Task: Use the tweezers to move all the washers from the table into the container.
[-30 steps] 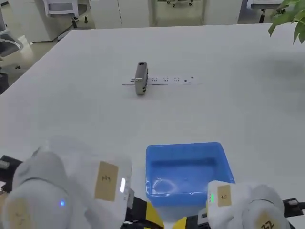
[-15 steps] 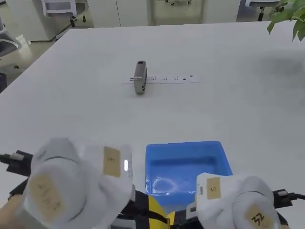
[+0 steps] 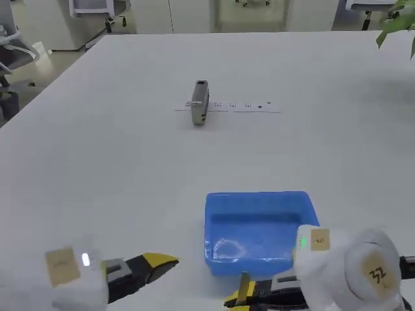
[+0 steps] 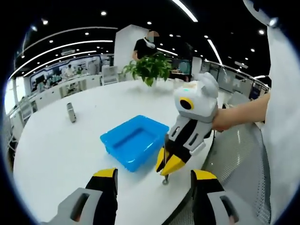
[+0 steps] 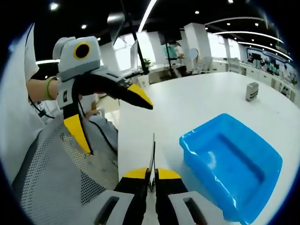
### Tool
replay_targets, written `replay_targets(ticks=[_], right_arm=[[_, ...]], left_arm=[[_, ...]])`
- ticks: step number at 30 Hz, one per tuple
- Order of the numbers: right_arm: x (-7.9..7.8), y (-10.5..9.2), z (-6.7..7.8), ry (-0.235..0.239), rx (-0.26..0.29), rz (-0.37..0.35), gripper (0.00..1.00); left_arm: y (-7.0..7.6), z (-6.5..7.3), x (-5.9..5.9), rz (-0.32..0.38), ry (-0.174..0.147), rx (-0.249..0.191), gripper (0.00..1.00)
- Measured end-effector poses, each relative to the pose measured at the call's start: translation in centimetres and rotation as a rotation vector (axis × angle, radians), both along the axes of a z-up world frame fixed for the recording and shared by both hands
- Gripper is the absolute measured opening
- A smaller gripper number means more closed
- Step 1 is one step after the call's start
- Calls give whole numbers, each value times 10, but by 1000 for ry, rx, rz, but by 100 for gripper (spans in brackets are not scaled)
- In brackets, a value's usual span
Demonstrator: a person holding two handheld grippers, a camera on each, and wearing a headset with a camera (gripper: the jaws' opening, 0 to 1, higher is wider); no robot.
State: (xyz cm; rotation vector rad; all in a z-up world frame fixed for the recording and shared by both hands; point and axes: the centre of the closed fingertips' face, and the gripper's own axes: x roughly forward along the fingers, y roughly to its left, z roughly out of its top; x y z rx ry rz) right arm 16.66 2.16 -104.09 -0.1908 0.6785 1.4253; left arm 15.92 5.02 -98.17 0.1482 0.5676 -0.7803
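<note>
A row of small washers lies far out on the white table, too small to make out singly. The blue container sits near the front edge. My right gripper is shut on thin metal tweezers, just in front of the container's near-left corner. My left gripper stands open, holding nothing, to the left of the container and apart from the right gripper.
A small upright grey device stands at the left end of the washer row. Office chairs and a green plant ring the table. A person's sleeve and mesh chair are close behind the grippers.
The left gripper has drawn away from the right one, to the left and lower in the picture. The right gripper stays near the container's front. The head camera shifted slightly.
</note>
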Motion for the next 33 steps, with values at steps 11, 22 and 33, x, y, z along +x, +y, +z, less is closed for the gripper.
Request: replay_targets(ticks=[11,22,33], right_arm=[[-1,0,3,147,83,-95,3],[-8,4,5,62,74,-45,4],[-21,9,9,-119,29,15,4]], left_arm=[[22,2,8,257,-78,-91,78],[29,11,22,353,-157,-172,84],[35,12,24,371,-185,-150,84]])
